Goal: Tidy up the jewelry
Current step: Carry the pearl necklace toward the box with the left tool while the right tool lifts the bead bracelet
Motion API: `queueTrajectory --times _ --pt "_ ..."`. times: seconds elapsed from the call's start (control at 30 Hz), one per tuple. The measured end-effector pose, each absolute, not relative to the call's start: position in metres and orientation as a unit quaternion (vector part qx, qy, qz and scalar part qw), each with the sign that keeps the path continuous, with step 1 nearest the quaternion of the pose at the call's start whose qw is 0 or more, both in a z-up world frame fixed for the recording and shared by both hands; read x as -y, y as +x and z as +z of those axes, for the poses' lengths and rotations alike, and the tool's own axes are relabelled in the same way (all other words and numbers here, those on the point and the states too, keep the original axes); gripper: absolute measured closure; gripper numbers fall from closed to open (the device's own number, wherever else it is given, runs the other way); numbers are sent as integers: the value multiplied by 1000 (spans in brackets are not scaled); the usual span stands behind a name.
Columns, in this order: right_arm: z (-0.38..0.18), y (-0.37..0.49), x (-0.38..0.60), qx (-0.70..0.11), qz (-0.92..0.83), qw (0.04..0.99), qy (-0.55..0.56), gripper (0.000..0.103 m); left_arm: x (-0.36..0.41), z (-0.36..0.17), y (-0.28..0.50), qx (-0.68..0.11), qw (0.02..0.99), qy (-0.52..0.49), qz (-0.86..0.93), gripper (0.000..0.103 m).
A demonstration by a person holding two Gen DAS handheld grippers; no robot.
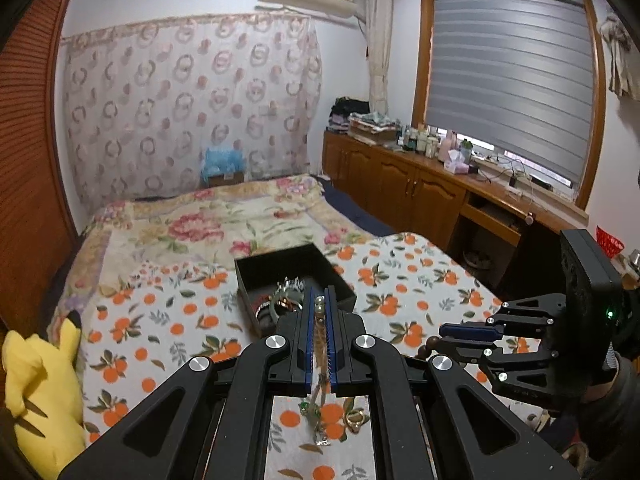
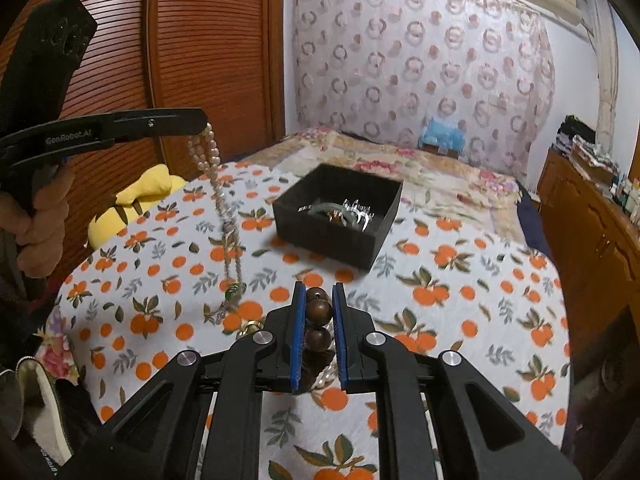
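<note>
A black open box (image 2: 332,236) with several jewelry pieces sits on the orange-print bedspread; it also shows in the left wrist view (image 1: 256,268). My left gripper (image 1: 319,304) is shut on a pearl necklace (image 2: 218,184) that hangs from it above the bed, left of the box, its green pendant end near the fabric. My right gripper (image 2: 319,300) is shut on a brown wooden bead bracelet (image 2: 319,312), held above the bed in front of the box. The right gripper also shows at the right in the left wrist view (image 1: 448,338).
A yellow plush toy (image 1: 40,392) lies at the bed's left edge. A gold ring (image 1: 358,420) and white pearls (image 2: 326,376) lie on the bedspread below the grippers. A wooden wardrobe (image 2: 180,60) stands left, and a wooden cabinet (image 1: 420,188) with bottles stands right.
</note>
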State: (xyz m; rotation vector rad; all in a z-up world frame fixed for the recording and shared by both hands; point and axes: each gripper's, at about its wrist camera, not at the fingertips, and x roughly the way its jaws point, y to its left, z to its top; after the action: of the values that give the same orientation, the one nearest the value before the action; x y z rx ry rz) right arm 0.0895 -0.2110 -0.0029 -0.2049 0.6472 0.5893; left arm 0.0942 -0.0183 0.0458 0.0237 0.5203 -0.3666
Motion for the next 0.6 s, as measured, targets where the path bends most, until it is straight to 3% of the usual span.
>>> queueTrajectory --times 0.37,0.6 --pt "14 101 215 -296 281 908 -97 88 21 71 85 -231 955 16 -186 99" --pt "-1 103 209 -313 287 900 -95 88 16 38 92 -266 948 21 -171 99"
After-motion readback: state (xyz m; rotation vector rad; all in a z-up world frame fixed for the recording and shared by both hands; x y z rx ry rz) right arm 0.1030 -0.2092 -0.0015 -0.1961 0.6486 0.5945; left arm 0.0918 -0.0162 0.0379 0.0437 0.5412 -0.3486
